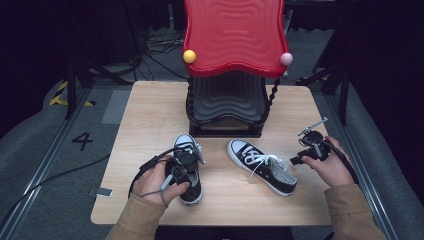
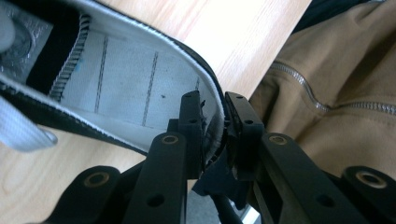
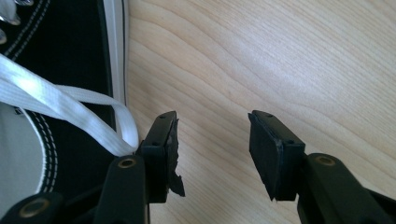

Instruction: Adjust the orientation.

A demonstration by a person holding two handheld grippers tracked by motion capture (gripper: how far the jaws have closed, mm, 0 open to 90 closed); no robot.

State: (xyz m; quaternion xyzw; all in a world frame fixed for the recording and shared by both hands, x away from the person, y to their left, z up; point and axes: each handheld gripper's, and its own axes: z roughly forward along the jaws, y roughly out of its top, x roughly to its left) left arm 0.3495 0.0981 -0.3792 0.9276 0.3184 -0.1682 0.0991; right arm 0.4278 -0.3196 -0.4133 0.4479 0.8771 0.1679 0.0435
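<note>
Two black low-top sneakers with white toe caps and white laces lie on the wooden table [image 1: 150,110]. The left sneaker [image 1: 187,145] points away from me. My left gripper [image 1: 189,182] is shut on its heel rim; in the left gripper view its jaws [image 2: 214,114] pinch the heel wall, one pad inside the left sneaker [image 2: 130,79] and one outside. The right sneaker [image 1: 262,167] lies at an angle in the middle. My right gripper [image 1: 300,159] hangs open to its right. In the right gripper view that gripper [image 3: 212,140] has bare wood between its pads, beside the right sneaker [image 3: 60,51] and a loose lace [image 3: 56,100].
A black ribbed rack with a red wavy top [image 1: 227,100] stands at the back middle of the table, just behind the shoes. A tan sleeve [image 2: 336,70] lies close behind the left sneaker's heel, at the table's near edge.
</note>
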